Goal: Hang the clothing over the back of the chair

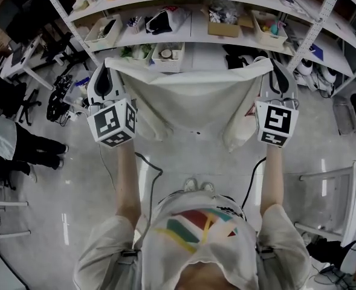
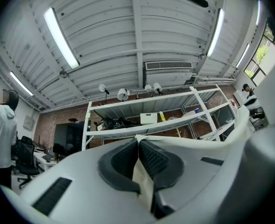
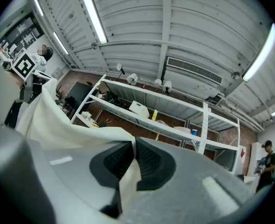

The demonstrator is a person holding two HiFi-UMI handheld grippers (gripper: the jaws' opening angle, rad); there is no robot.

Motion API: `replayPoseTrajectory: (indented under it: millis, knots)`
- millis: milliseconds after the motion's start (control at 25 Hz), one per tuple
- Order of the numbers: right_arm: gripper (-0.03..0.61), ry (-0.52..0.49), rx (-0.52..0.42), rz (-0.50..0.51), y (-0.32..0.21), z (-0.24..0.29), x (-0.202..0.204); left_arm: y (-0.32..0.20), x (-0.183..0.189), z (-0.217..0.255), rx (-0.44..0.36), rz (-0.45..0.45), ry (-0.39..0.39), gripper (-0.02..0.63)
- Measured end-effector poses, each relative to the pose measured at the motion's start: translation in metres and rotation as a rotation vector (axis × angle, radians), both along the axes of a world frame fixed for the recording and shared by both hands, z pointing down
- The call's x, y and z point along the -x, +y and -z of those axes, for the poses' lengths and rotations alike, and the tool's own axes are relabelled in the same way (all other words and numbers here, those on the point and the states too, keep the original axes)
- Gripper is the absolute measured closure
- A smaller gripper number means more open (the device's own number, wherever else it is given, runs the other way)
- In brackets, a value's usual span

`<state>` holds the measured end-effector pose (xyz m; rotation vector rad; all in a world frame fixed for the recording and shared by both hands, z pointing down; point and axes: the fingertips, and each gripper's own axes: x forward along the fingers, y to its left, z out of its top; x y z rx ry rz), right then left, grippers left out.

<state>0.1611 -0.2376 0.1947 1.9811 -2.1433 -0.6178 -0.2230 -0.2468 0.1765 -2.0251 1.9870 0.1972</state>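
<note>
So, both hands are up in front of me, with a cream-white garment stretched between the two grippers. The left gripper has the top left corner and the right gripper has the top right one. The top edge runs nearly straight from one to the other, sagging just a bit in the middle. Everything below that hangs loose in the air, folds bunching down both sides, not touching the floor.

In the left gripper view the jaws are pressed together on a fold of the fabric, which is squeezed right between the black ribbed pads, and the rest of the cloth runs off to the right. It's the same story in the right gripper view: the jaws are clamped on the cloth, a strip pokes out below the pads, and the sheet sweeps off left toward the other gripper's marker cube.

Right behind the garment is a white metal shelving unit loaded with bins and clutter. Off at my right there's a white frame that could be the chair, I honestly can't tell; the garment is well apart from it. A person in a grey top stands at my far left.
</note>
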Motion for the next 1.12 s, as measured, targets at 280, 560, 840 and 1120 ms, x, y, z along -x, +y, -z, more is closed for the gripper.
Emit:
replayPoseTrajectory:
  millis: [280,560,840,1120]
  knots:
    - [0.571,0.031,-0.092,-0.024,-0.011,0.05,-0.014,-0.009,0.003,0.047,-0.08,-0.006,-0.029,0.597]
    - [0.571,0.033,-0.133,-0.019,-0.02,0.081,-0.015,-0.018,0.002,0.083,-0.118,-0.007,-0.061,0.597]
    - [0.569,0.048,-0.168,-0.014,-0.024,0.101,-0.011,-0.02,0.008,0.096,-0.12,0.001,-0.08,0.598]
    - [0.571,0.043,-0.083,-0.007,-0.042,0.065,-0.006,-0.034,0.014,0.063,-0.035,0.012,-0.082,0.597]
